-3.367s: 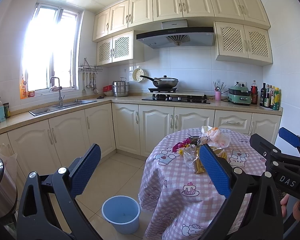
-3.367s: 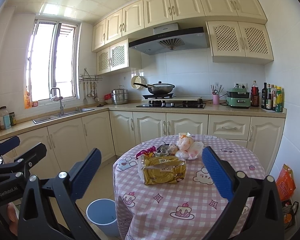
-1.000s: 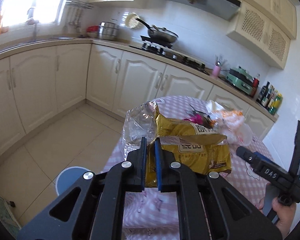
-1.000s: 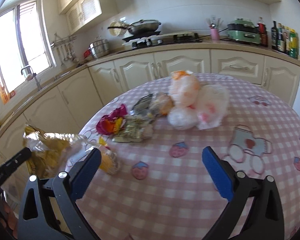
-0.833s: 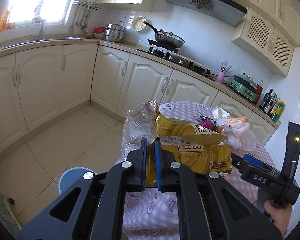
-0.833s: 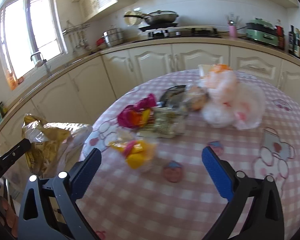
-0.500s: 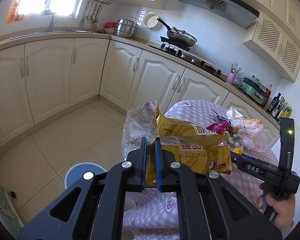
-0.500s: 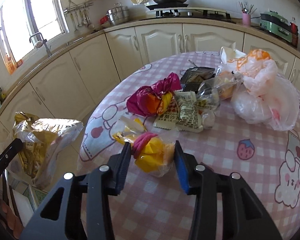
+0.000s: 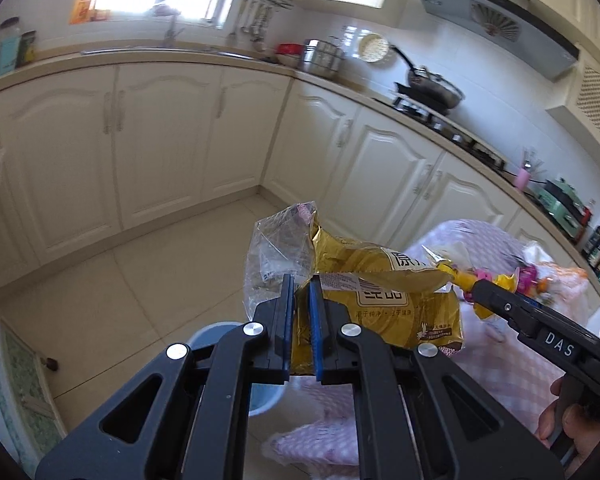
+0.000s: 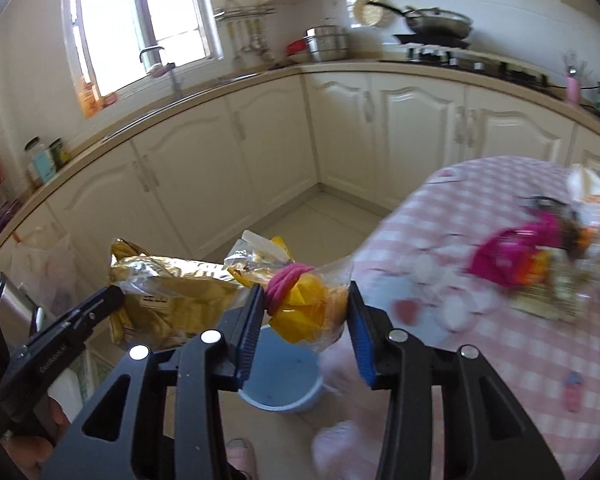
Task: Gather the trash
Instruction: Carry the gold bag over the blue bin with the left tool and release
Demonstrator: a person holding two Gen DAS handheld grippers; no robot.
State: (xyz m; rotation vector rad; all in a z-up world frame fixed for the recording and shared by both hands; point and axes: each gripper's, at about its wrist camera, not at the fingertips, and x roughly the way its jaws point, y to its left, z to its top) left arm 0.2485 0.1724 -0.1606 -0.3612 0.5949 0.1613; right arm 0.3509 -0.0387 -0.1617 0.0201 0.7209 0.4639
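Note:
My left gripper (image 9: 299, 312) is shut on a gold snack bag (image 9: 380, 296) and holds it in the air over the floor. The bag also shows in the right wrist view (image 10: 168, 292). My right gripper (image 10: 302, 320) is shut on a clear wrapper with yellow and pink trash (image 10: 300, 300), lifted off the table and held above the blue bin (image 10: 280, 372). The bin shows partly behind my left fingers in the left wrist view (image 9: 220, 336). More trash, a magenta wrapper (image 10: 516, 252) and plastic bags, lies on the pink checked table (image 10: 500, 340).
Cream cabinets (image 9: 172, 140) and a counter run along the far walls, with a sink under the window and a stove with a pan (image 10: 436, 20). Open tiled floor (image 9: 120, 280) lies between the cabinets and the table. A person's slippered foot (image 10: 240, 456) stands near the bin.
My right gripper has closed on the yellow and pink wrapper, lifted it off the table and swung it left over the bin. My left gripper still holds the gold bag and has swung left.

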